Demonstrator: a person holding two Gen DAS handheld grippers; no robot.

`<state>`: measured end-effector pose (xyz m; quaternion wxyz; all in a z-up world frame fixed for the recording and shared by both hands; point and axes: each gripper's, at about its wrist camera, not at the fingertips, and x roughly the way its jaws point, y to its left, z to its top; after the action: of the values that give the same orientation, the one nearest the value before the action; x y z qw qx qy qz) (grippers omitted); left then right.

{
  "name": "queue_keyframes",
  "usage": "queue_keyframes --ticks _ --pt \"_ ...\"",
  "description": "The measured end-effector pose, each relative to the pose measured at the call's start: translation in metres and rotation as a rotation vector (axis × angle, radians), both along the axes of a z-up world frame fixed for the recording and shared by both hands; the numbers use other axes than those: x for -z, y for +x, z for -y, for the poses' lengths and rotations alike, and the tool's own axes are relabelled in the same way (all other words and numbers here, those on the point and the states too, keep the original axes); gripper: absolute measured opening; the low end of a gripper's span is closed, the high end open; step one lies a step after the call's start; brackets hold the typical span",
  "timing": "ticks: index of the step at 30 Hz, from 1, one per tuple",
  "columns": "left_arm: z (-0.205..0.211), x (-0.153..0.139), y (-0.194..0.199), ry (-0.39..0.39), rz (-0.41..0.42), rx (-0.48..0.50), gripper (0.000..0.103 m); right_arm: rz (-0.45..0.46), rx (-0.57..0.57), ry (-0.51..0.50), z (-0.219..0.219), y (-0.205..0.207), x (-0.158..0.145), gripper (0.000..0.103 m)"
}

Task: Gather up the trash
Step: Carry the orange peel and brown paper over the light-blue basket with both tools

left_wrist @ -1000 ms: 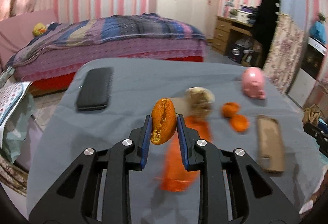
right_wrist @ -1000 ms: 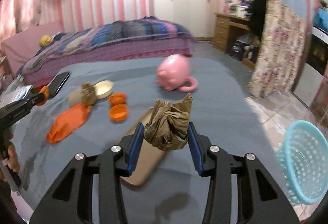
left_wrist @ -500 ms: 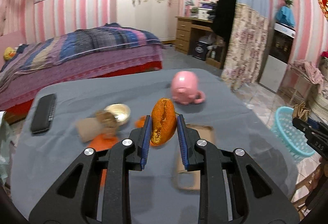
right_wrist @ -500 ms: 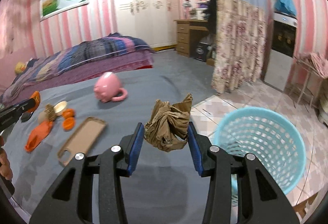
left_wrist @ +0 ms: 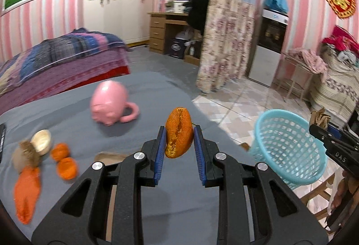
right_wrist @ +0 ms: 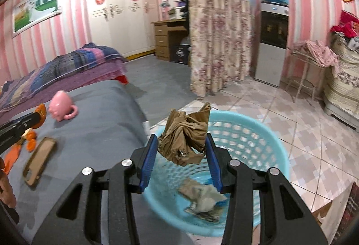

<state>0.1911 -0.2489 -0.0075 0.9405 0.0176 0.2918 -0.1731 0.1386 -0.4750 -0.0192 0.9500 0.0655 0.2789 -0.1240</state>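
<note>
on the grey cloth-covered worktop (left_wrist: 139, 97), a limp orange wrapper (left_wrist: 27, 195), two small orange peel cups (left_wrist: 65, 159) and a glossy pink pig-shaped mug (left_wrist: 110, 102) are lying at the left. the left gripper (left_wrist: 179, 139) is pinching a pitted, split orange peel (left_wrist: 178, 135) between its blue ribbed fingers (left_wrist: 160, 150). further right, the right gripper (right_wrist: 182, 150) is clamping a crumpled brown paper wad (right_wrist: 185, 135) above the perforated light-blue plastic basket (right_wrist: 258, 133), where creased scraps (right_wrist: 203, 200) are lying.

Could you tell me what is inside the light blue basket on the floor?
The light blue basket holds crumpled paper scraps at its bottom. The right gripper and its crumpled brown paper cover part of the inside.
</note>
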Motion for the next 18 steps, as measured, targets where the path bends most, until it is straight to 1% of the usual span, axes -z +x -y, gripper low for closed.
queue_keyframes --ticks 6,9,13,18 --pt "0.058 0.006 0.006 -0.023 -0.013 0.119 0.024 -0.01 0.094 0.032 0.047 -0.011 0.009 0.043" --pt "0.08 0.01 0.006 -0.034 -0.024 0.168 0.024 -0.011 0.145 0.041 0.07 -0.016 0.012 0.043" --pt "0.112 0.015 0.004 -0.021 -0.017 0.236 0.024 -0.014 0.192 0.05 0.09 -0.019 0.018 0.043" --pt "0.143 0.024 0.005 -0.028 -0.035 0.299 0.024 -0.016 0.218 0.068 0.106 -0.022 0.024 0.043"
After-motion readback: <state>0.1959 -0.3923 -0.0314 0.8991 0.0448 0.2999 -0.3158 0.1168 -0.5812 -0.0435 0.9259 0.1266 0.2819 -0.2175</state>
